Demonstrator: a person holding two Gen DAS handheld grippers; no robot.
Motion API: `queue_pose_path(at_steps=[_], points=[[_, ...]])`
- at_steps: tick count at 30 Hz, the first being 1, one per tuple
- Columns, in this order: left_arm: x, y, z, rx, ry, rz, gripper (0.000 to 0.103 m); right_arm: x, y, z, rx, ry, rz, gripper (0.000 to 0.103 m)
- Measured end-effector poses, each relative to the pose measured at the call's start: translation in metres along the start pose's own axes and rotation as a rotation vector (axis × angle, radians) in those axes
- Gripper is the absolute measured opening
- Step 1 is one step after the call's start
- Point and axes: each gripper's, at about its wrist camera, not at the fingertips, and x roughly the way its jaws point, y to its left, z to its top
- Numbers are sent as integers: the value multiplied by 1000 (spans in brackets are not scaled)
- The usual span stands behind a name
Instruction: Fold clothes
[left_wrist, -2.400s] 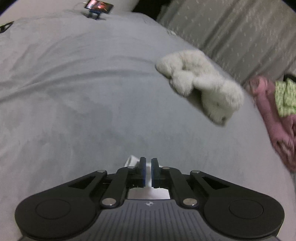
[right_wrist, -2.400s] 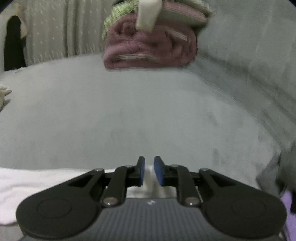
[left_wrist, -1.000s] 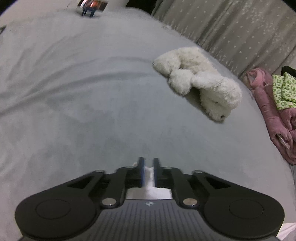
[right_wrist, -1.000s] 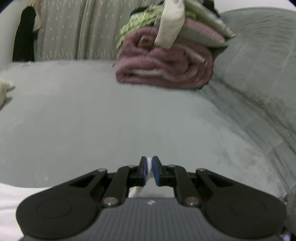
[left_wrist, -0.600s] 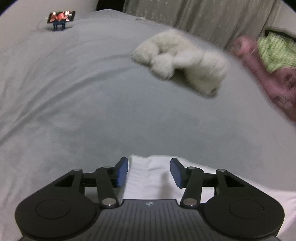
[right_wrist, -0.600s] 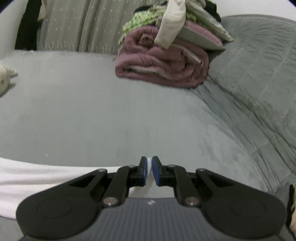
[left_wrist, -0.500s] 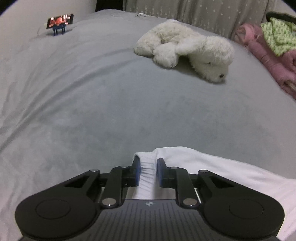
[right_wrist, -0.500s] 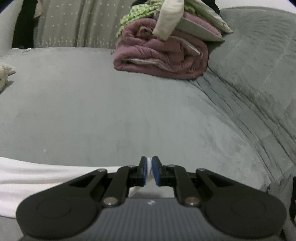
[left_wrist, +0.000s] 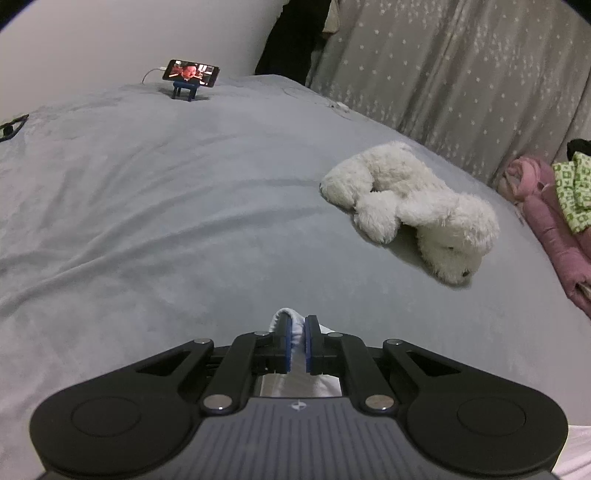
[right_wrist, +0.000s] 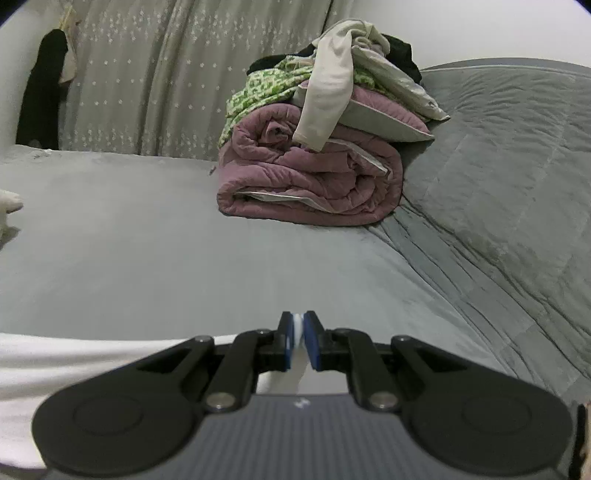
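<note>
Pinching a bunched edge of the white garment (left_wrist: 291, 328), the left gripper (left_wrist: 296, 332) has its blue pads drawn narrow, with a fold of cloth poking up just past the fingertips. The right gripper (right_wrist: 299, 334) is likewise closed tight on another part of the same white garment (right_wrist: 74, 362), a thin strip of fabric squeezed between its pads. From that grip the cloth runs out to the left along the lower edge of the right wrist view, lying on the grey bedspread (right_wrist: 166, 258).

Ahead of the left gripper the bedspread (left_wrist: 147, 221) stretches wide and bare, creased in shallow ridges. A white plush dog (left_wrist: 410, 210) lies well ahead and to the right, apart from the garment. Far off near the bed's back edge a phone (left_wrist: 191, 71) stands on a small blue stand.

Ahead of the right gripper a broad stretch of bedspread lies open up to a rolled pink quilt (right_wrist: 310, 177), which carries a heap of loose clothes (right_wrist: 332, 74) on top. A grey quilted cover (right_wrist: 498, 184) slopes up along the right side. A starred curtain (right_wrist: 166, 74) hangs behind the bed.
</note>
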Motion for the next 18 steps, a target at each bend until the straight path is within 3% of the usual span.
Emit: queue_pose_path(at_steps=[4, 8, 12, 15, 16, 18], points=[[6, 0, -2, -4, -6, 24, 6, 35, 16, 8, 1, 63, -18, 9], [-6, -2, 3, 7, -91, -1, 6, 57, 29, 19, 25, 100, -26, 9], [12, -5, -7, 67, -20, 67, 6, 71, 32, 32, 93, 150, 16, 9], [20, 5, -10, -4, 8, 58, 6, 102, 42, 29, 128, 235, 12, 10], [18, 6, -9, -12, -6, 51, 6, 112, 44, 27, 147, 260, 12, 13], [15, 6, -6, -6, -20, 47, 7, 111, 36, 26, 226, 223, 17, 24]])
